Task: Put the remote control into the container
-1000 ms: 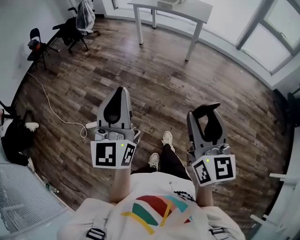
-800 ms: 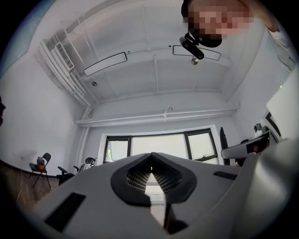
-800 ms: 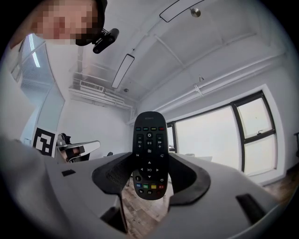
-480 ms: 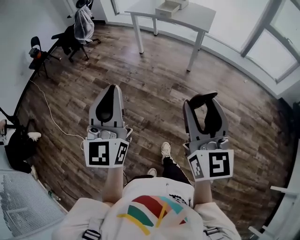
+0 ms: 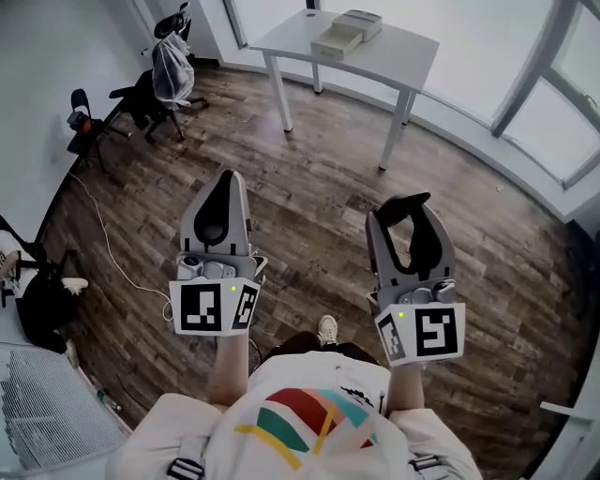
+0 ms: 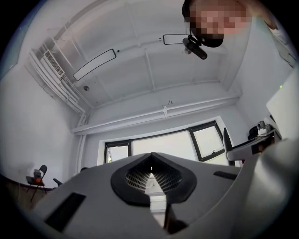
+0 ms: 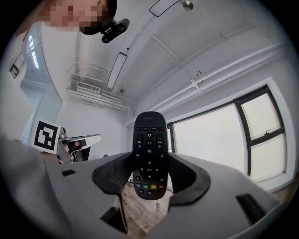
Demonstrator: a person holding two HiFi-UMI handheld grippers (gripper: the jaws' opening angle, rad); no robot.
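Two grippers are counted, left gripper [image 5: 231,178] and right gripper [image 5: 410,202], with one remote [image 7: 149,156], one table [image 5: 398,49], two boxes [image 5: 335,40] [image 5: 360,23] and two chairs [image 5: 169,67] [image 5: 84,119].

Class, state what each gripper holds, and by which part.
Right gripper clamps the remote control by its long sides, below mid-length; left gripper holds nothing.

Lower sides of remote control [image 7: 149,154] hidden by right claw [image 7: 150,176], container [image 5: 337,39] interior too small to tell
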